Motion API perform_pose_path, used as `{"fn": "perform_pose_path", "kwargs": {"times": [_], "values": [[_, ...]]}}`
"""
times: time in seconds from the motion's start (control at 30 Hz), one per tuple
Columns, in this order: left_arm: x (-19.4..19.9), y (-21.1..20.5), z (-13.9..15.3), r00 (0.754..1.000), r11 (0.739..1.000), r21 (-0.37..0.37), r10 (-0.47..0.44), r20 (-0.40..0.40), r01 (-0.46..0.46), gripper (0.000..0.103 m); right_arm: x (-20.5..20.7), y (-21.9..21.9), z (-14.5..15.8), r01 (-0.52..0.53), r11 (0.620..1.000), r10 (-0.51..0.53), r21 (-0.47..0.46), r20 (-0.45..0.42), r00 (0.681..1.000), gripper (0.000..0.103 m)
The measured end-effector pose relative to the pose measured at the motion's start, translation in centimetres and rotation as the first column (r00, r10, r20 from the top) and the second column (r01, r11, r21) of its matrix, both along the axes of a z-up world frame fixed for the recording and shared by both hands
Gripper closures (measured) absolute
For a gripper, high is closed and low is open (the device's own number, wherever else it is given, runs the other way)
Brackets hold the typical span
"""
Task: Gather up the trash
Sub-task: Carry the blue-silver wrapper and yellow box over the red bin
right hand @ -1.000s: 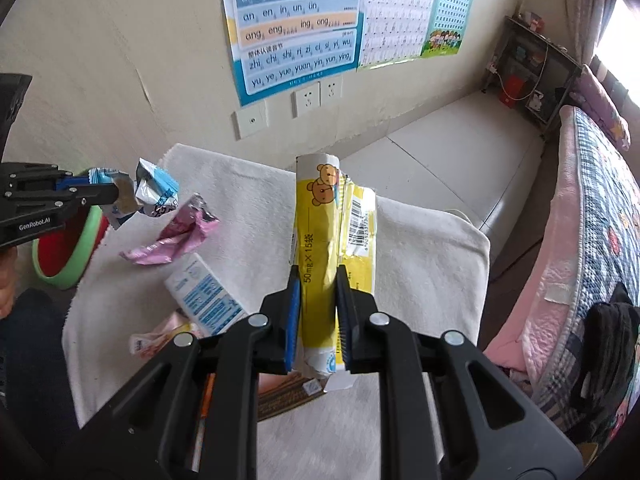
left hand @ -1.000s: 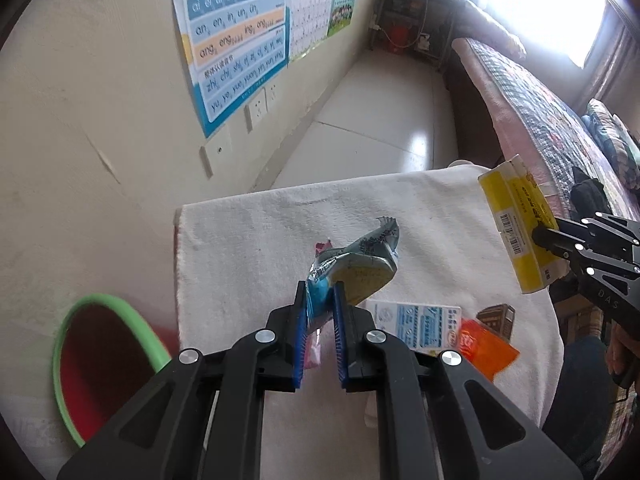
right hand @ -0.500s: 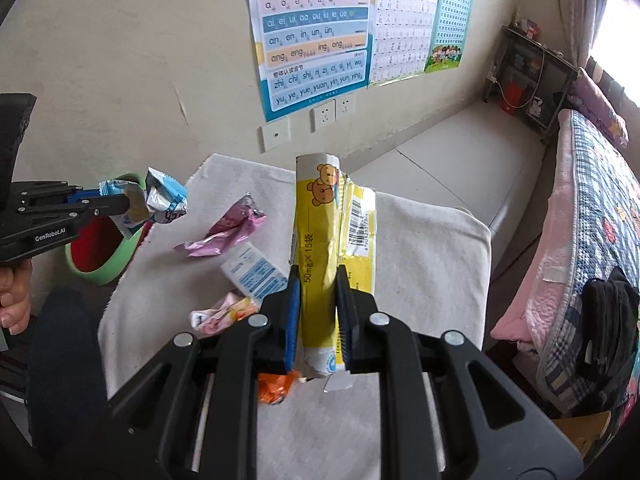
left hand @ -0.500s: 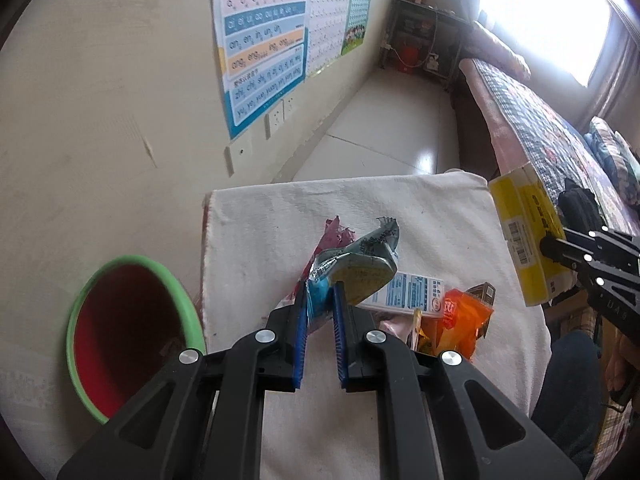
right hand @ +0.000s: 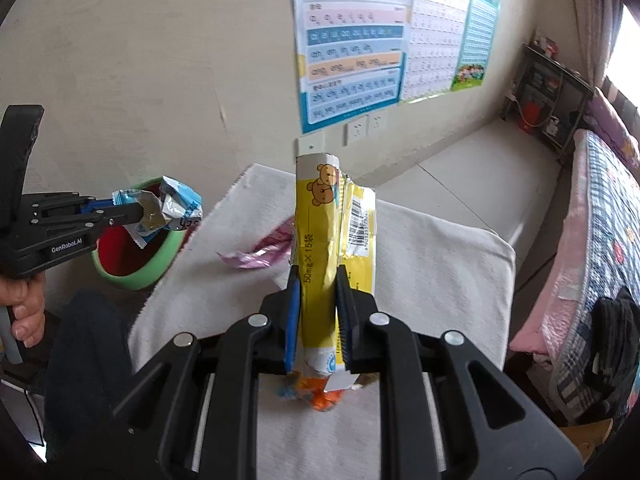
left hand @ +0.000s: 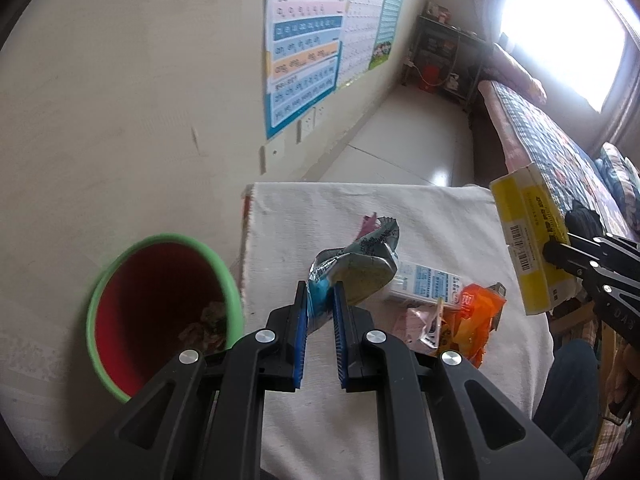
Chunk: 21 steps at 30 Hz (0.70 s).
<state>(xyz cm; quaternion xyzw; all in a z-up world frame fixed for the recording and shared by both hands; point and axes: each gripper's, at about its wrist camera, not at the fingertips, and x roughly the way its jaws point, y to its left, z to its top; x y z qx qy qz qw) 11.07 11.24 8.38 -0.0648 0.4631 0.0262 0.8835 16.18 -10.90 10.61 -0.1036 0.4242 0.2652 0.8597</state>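
Observation:
My left gripper (left hand: 320, 292) is shut on a crumpled blue and silver snack wrapper (left hand: 354, 268); in the right wrist view the same gripper (right hand: 140, 214) holds that wrapper (right hand: 176, 204) over the near rim of the bin (right hand: 140, 256). The green-rimmed red bin (left hand: 160, 312) stands left of the table with some trash at its bottom. My right gripper (right hand: 318, 276) is shut on a flattened yellow box with bears (right hand: 320, 232), held above the table; that box (left hand: 528, 240) shows at the right in the left wrist view.
A white cloth covers the table (left hand: 300, 216). On it lie a white and blue carton (left hand: 424, 286), an orange packet (left hand: 472, 320) and a pink wrapper (right hand: 260, 250). A wall with posters (right hand: 352, 40) is behind, a bed (right hand: 592, 248) at the right. A hand (right hand: 24, 304) grips the left tool.
Both grippers have drawn back and up from the table with their loads. The left one has swung toward the bin, which now shows fully beside it.

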Motion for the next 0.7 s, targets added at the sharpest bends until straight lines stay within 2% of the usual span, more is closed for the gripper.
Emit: {"fn": "perform_pose_path", "kwargs": {"times": [0.37,0.7], "values": [[-2.6,6.0,0.7,0.994,0.994,0.003,0.11,0.012,-0.11,0.093,-0.4,7.6,0.6,-0.104,0.994,0.105,0.038,-0.002,0.995,0.086],[-5.0,12.0,1.4,0.975,0.975,-0.003,0.222,0.021,-0.222,0.093,-1.1,15.1,1.4,-0.22,0.974,0.22,0.058,-0.002,0.975,0.086]]}}
